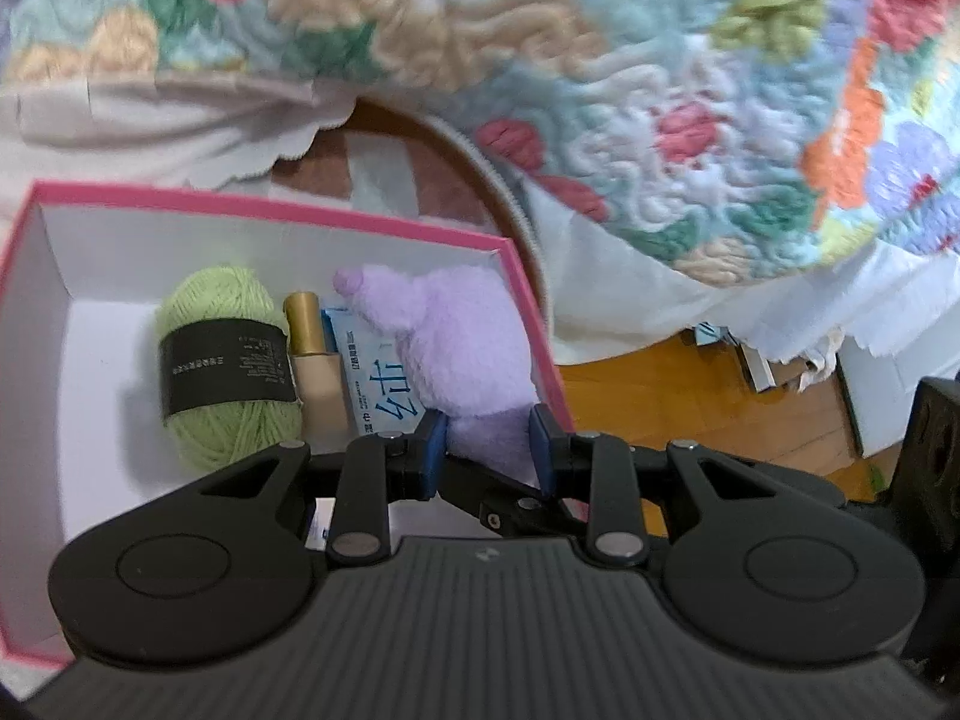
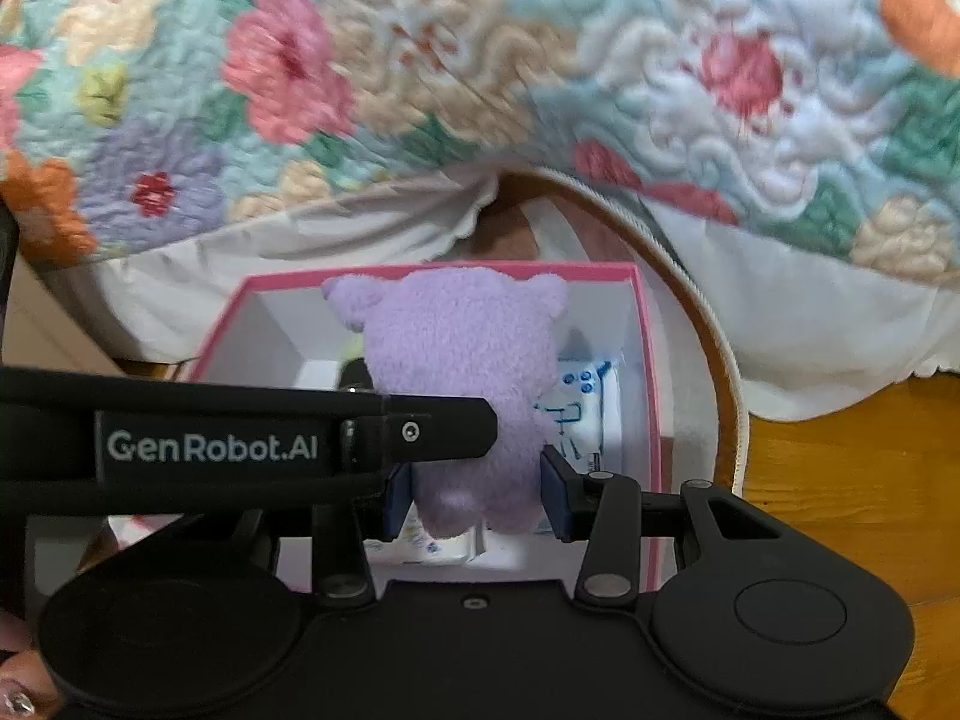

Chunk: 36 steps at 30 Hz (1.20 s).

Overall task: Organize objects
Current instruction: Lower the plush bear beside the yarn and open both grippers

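Observation:
A pink-rimmed white box (image 1: pixel 282 213) sits on the floor by a bed. In it lie a green yarn ball (image 1: pixel 225 363), a gold-capped beige bottle (image 1: pixel 315 360), a blue-and-white packet (image 1: pixel 378 384) and a purple plush toy (image 1: pixel 447 348). My left gripper (image 1: pixel 489 450) has its blue pads on either side of the plush's lower end. In the right wrist view my right gripper (image 2: pixel 477 498) is shut on the plush toy (image 2: pixel 462 372), which hangs over the box (image 2: pixel 651 396). The left gripper's arm (image 2: pixel 240 438) crosses in front of it.
A floral quilt (image 1: pixel 660 90) and white sheet (image 1: pixel 630 294) hang over the bed edge behind the box. A brown rounded panel with white piping (image 2: pixel 729 396) stands right of the box. Wooden floor (image 1: pixel 690 396) lies to the right, with boxes (image 1: pixel 774 366) under the bed.

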Each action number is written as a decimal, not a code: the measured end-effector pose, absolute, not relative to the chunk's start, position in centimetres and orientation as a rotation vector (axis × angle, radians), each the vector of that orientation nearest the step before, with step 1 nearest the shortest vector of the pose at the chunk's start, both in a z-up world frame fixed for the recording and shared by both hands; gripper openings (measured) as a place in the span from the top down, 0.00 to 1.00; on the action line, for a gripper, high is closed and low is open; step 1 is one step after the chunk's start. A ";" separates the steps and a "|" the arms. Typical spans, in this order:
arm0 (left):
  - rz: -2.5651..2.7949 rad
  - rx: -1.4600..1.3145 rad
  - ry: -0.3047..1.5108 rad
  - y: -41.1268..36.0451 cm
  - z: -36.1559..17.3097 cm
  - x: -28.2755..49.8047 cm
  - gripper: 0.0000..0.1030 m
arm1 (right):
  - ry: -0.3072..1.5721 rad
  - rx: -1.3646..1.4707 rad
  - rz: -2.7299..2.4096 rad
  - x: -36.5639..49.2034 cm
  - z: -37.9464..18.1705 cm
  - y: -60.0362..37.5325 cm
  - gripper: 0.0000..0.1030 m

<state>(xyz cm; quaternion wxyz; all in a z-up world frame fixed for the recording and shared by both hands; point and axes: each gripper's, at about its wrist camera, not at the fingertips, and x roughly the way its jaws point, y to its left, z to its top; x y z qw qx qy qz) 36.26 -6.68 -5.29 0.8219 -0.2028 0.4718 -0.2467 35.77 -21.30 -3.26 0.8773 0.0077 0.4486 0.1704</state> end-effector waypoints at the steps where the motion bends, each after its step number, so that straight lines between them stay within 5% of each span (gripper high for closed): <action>1: -0.525 -0.446 1.012 -6.6 -6.0 36.8 0.72 | 0.945 0.011 0.349 36.3 -3.8 -21.2 0.53; 22: -0.401 -0.477 1.140 -8.2 -12.8 42.0 0.77 | 0.980 -0.220 0.332 40.9 -8.3 -19.7 0.49; 27: -0.337 -0.383 1.134 -9.2 -11.5 41.4 0.77 | 0.951 -0.186 0.376 38.9 -7.4 -21.4 0.49; 36: -0.313 -0.289 1.116 -7.0 -4.7 35.4 0.60 | 0.899 -0.077 0.431 34.0 -4.0 -23.2 0.46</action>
